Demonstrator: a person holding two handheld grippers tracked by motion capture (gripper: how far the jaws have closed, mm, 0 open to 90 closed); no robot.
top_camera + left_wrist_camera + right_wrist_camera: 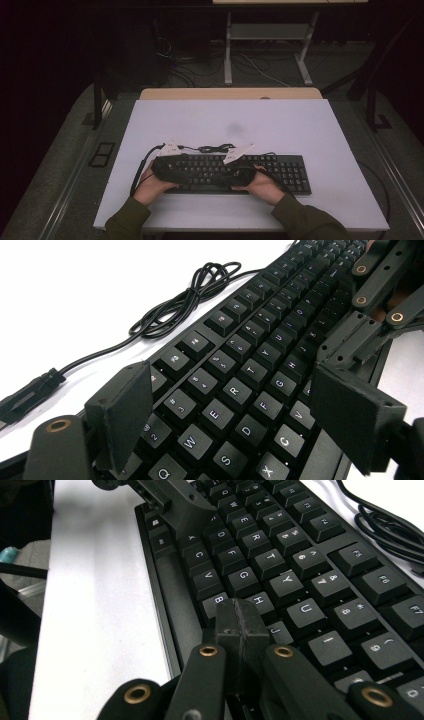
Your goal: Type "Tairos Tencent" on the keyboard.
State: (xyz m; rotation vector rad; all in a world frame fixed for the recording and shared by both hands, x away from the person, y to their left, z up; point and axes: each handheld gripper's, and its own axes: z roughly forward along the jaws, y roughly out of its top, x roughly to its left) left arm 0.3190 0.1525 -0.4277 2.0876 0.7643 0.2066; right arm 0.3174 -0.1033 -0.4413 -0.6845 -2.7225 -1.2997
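— Closest to us, both of that person's hands sit low over the black keyboard (240,172), one gripper in each.

— Where's the keyboard lying?

— Flat on the white table top (300,125), towards the near edge, long side running left to right. Its cable (185,302) lies coiled in a loose bundle on the white surface just behind the top row of keys.

— What's the right gripper (241,625) doing?

— Its two jaws are pressed tight together, nothing between them. Seen from its own camera, the joined tips sit right over the keys near B, H and J; I can't tell whether they actually press a key.

— And the left gripper (240,405)?

— Jaws spread wide apart, holding nothing. Between them you see the letter keys, W, E, R, D, C, and the pads (122,412) hang just above that left part of the board.

— Are the two grippers near each other?

— Near, yes, both over the letter block, tips pointing inward.

— Anything beyond the table?

— A wooden strip (230,93) along its far edge, then a dark floor with loose cables (260,67) and the legs of another desk (227,50).
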